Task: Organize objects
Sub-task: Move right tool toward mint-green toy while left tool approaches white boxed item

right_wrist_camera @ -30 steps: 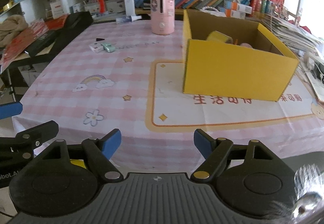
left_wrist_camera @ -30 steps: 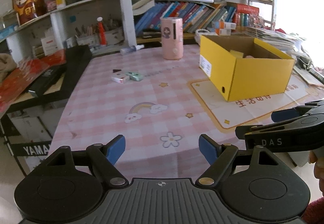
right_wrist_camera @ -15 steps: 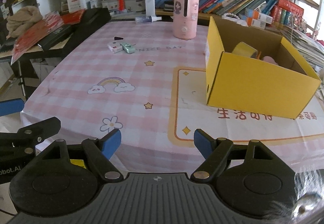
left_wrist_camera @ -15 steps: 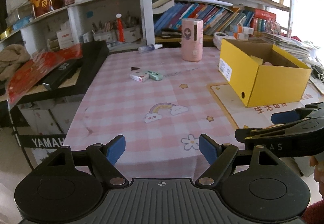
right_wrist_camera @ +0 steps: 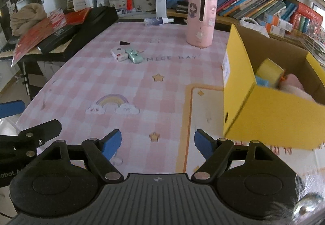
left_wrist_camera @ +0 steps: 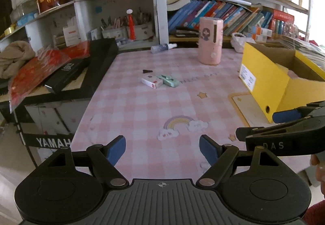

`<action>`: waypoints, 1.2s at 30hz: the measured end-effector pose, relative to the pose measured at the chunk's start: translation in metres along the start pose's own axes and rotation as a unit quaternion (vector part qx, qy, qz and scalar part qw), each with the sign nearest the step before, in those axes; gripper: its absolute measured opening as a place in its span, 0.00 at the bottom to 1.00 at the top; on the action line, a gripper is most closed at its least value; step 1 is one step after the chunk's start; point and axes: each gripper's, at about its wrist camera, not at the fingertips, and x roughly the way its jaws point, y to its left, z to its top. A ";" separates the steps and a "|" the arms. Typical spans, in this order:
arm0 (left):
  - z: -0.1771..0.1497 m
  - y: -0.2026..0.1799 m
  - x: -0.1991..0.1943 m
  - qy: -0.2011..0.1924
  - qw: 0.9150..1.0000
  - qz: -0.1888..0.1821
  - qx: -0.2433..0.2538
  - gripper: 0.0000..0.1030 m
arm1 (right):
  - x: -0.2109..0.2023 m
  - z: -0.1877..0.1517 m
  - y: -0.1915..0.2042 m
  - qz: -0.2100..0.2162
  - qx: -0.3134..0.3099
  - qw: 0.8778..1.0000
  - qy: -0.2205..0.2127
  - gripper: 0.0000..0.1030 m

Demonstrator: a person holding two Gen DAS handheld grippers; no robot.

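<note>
A small white and red box [left_wrist_camera: 152, 81] and a mint green item [left_wrist_camera: 168, 80] lie side by side mid-table, with a small black triangular piece [left_wrist_camera: 147, 71] just behind them. They also show in the right wrist view: the white box [right_wrist_camera: 118, 53], the green item [right_wrist_camera: 134, 55] and the black piece [right_wrist_camera: 124, 42]. An open yellow cardboard box [left_wrist_camera: 280, 82] stands at the right; in the right wrist view the box [right_wrist_camera: 270, 115] holds a yellow roll and pink things. My left gripper [left_wrist_camera: 162, 148] is open and empty over the near table edge. My right gripper [right_wrist_camera: 158, 142] is open and empty.
A pink cylinder appliance [left_wrist_camera: 210, 41] stands at the back, a spray bottle [left_wrist_camera: 163, 48] lies beside it. A black keyboard case [left_wrist_camera: 81, 70] with red papers sits left of the pink checked table [left_wrist_camera: 132, 107]. Bookshelves [left_wrist_camera: 223, 11] stand behind.
Both grippers have moved forward and left toward the small items; the yellow box has shifted right in both views. Both stay open and empty.
</note>
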 end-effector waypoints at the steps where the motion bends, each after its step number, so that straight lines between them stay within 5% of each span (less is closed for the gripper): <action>1: 0.004 0.001 0.005 0.000 1.000 0.002 -0.003 0.79 | 0.005 0.005 -0.001 0.002 -0.003 1.000 0.000 0.75; 13: 0.041 0.014 0.052 0.008 0.999 0.027 -0.029 0.79 | 0.053 0.059 -0.006 0.028 -0.029 0.999 0.000 0.75; 36: 0.093 0.052 0.138 0.029 0.995 0.075 -0.065 0.79 | 0.170 0.153 0.013 0.090 -0.100 0.991 0.014 0.56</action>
